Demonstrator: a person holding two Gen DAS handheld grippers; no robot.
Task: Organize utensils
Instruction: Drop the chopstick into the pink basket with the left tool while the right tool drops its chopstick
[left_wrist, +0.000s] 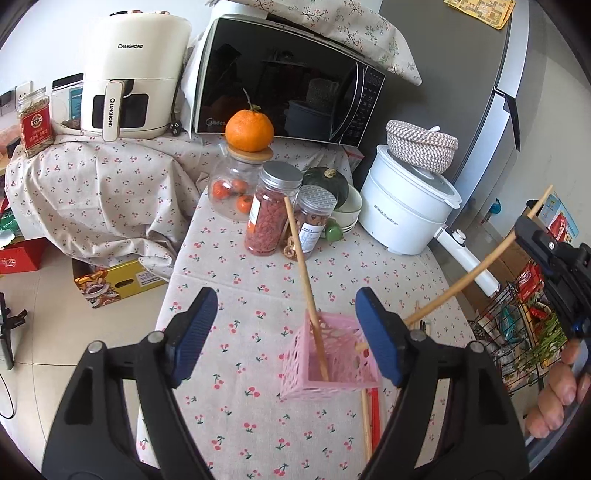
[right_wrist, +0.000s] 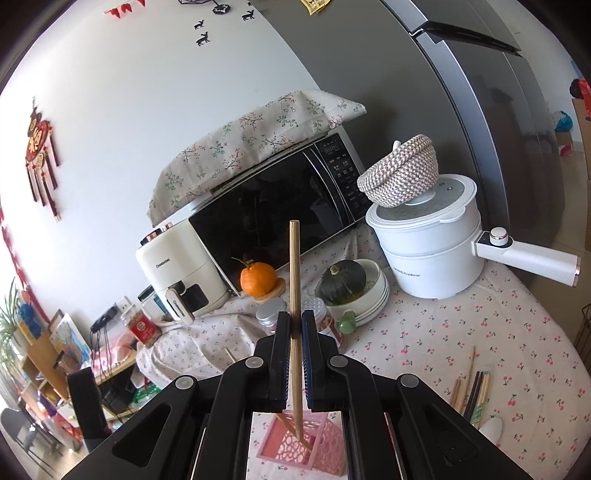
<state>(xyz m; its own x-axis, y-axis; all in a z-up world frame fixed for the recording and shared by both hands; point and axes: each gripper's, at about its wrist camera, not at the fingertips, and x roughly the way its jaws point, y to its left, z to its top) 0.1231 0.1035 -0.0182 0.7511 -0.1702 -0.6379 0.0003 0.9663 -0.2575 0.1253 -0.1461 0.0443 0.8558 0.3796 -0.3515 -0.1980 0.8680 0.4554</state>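
Your left gripper (left_wrist: 284, 332) gaping wide with nothing in it, pink basket (left_wrist: 328, 373) just beyond on the cherry cloth (left_wrist: 236, 402) holding one leaning chopstick (left_wrist: 306, 284), your right gripper (right_wrist: 295, 328) clamped on a second chopstick (right_wrist: 294, 288) above it, loose chopsticks (right_wrist: 474, 391) farther right, jars (left_wrist: 271, 210) behind.

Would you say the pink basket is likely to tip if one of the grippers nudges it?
Probably. The pink basket looks like thin openwork plastic, so likely light. It stands tall and narrow, and a chopstick leans well above its rim, adding leverage. On the tablecloth it may slide instead.
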